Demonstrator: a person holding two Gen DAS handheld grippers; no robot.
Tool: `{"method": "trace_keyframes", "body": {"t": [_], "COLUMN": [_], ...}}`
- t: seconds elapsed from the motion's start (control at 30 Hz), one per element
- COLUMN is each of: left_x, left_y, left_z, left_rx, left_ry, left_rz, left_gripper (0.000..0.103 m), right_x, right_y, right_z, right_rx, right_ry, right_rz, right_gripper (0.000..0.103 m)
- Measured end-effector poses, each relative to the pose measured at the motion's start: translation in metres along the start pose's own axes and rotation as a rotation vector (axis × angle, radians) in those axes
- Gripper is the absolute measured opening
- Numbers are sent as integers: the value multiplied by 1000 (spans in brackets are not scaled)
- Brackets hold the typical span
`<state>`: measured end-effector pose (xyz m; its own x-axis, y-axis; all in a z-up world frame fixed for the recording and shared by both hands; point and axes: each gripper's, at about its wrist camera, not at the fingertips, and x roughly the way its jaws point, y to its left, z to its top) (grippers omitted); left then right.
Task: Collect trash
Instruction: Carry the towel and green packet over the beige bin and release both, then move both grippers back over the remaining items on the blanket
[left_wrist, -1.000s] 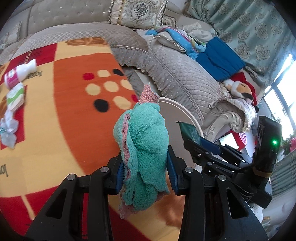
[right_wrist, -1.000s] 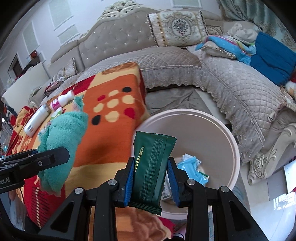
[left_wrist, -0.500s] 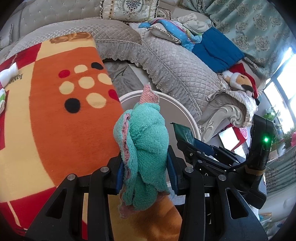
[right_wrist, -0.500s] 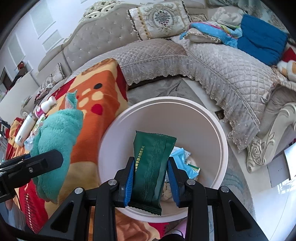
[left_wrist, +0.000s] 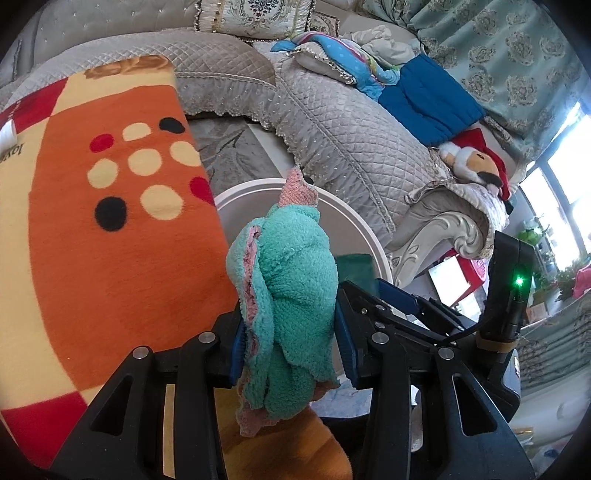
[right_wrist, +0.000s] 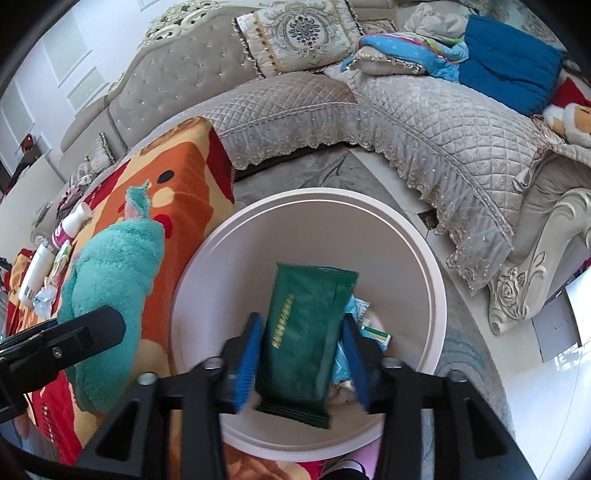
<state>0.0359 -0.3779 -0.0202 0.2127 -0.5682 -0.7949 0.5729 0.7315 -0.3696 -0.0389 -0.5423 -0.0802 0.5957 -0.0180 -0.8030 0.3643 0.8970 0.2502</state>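
My right gripper (right_wrist: 301, 350) hangs over the white round bin (right_wrist: 406, 225) with a dark green packet (right_wrist: 303, 332) between its blue pads. Its jaws are opening; thin gaps show on both sides and the packet tilts, blurred, above the bin. My left gripper (left_wrist: 290, 332) is shut on a bunched teal cloth (left_wrist: 291, 280) with pink edging; its jaws are opening, though the pads still touch the cloth. The cloth hangs at the bin's rim (left_wrist: 251, 186), beside the orange blanket (left_wrist: 110, 258). Blue and white wrappers (right_wrist: 364, 314) lie inside the bin.
A grey quilted sofa (right_wrist: 424, 122) curves behind and to the right of the bin, with cushions, a blue quilt (right_wrist: 509, 62) and a plush toy (left_wrist: 476, 162). White bottles (right_wrist: 70, 225) and crumpled wrappers lie on the blanket at the left. Grey carpet lies under the bin.
Both grippers moved forward and down until the bin lay under the right one. The right jaws have spread and the green packet has tilted and slipped lower. The teal cloth stays gripped.
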Motion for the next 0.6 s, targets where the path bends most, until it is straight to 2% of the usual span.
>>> {"method": "trace_keyframes", "body": {"t": [0.2, 0.6], "left_x": [-3, -13], "left_y": [2, 8], "left_z": [1, -3], "left_rx": [-3, 10], "left_ry": [-11, -33], "left_rz": [-11, 17], "left_gripper": [54, 54], "right_x": [-1, -8], "right_y": [-2, 9], "right_z": [-1, -3], "right_rx": [3, -23], "right_ry": [7, 5], "right_rz": [-6, -11], "right_gripper": [47, 47]}}
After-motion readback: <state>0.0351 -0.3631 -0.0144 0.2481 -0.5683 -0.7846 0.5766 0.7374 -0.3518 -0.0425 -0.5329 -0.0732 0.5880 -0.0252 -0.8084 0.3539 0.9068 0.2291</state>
